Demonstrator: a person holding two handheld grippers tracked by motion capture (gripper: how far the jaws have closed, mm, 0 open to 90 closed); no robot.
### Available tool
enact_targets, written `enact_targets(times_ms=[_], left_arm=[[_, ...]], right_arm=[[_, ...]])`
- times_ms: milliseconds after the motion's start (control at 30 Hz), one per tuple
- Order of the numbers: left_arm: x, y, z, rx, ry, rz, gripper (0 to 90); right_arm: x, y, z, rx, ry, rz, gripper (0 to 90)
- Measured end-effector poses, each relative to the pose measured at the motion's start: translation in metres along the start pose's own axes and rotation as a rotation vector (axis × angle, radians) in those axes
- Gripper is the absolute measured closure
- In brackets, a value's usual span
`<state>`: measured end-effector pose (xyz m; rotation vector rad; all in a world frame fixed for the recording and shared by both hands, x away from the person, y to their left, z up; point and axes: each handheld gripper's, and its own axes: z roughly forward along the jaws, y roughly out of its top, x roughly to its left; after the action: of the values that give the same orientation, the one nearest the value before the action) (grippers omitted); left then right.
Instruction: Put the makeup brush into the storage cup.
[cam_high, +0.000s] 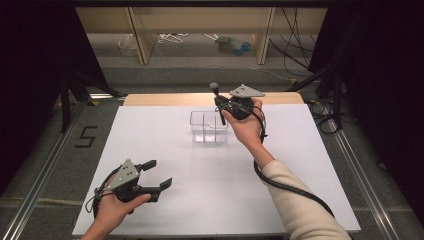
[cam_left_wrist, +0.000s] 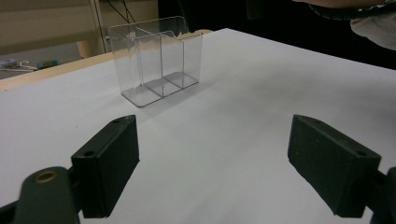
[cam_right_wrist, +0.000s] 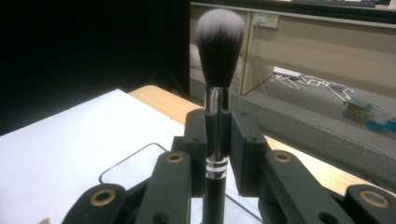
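A makeup brush (cam_right_wrist: 218, 93) is standing upright, bristles up, with its black handle clamped between the jaws of the right gripper (cam_right_wrist: 218, 154). In the high view the brush (cam_high: 218, 102) is hanging over the clear plastic organizer (cam_high: 209, 127), its lower end reaching down toward the right-hand compartment; whether it is touching the bottom I cannot tell. The right gripper (cam_high: 223, 107) is sitting just above the organizer's far right corner, held by the person's right hand (cam_high: 246, 125), with the cable trailing back along the sleeve.

The organizer is standing on the white table (cam_high: 150, 150) toward its far middle, with thin dividers splitting it into compartments, as the left gripper view is showing (cam_left_wrist: 156, 63).

The left gripper (cam_high: 156, 174) is waiting well apart from it, near the table's front left, its jaws spread wide with nothing between them.
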<state>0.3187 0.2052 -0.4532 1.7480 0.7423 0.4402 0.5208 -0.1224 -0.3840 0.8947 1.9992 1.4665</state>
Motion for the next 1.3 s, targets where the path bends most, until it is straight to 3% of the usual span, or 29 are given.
enact_targets(times_ms=[333, 400, 467, 667, 1300], left_arm=[[-0.0002, 0.0, 0.0001, -0.002, -0.002, -0.003, 16.3], [-0.0024, -0.0009, 0.0002, 0.0, -0.011, -0.036, 16.3], [-0.0008, -0.0002, -0.0003, 0.001, 0.0, -0.01, 16.3], [-0.0002, 0.0, 0.0, -0.001, 0.0, -0.002, 16.3], [-0.0004, 0.0, -0.0002, 0.001, 0.001, -0.005, 16.3]], right_arm=[[0.0006, -0.0016, 0.0016, 0.008, -0.001, -0.007, 78.5], [0.0003, -0.0023, 0.0021, 0.006, 0.0, -0.008, 78.5], [-0.0001, -0.0027, 0.0022, 0.009, -0.005, -0.011, 78.5], [0.0, -0.0032, 0.0026, 0.011, -0.01, -0.01, 78.5], [0.001, -0.0067, 0.0054, 0.029, -0.004, -0.007, 78.4]])
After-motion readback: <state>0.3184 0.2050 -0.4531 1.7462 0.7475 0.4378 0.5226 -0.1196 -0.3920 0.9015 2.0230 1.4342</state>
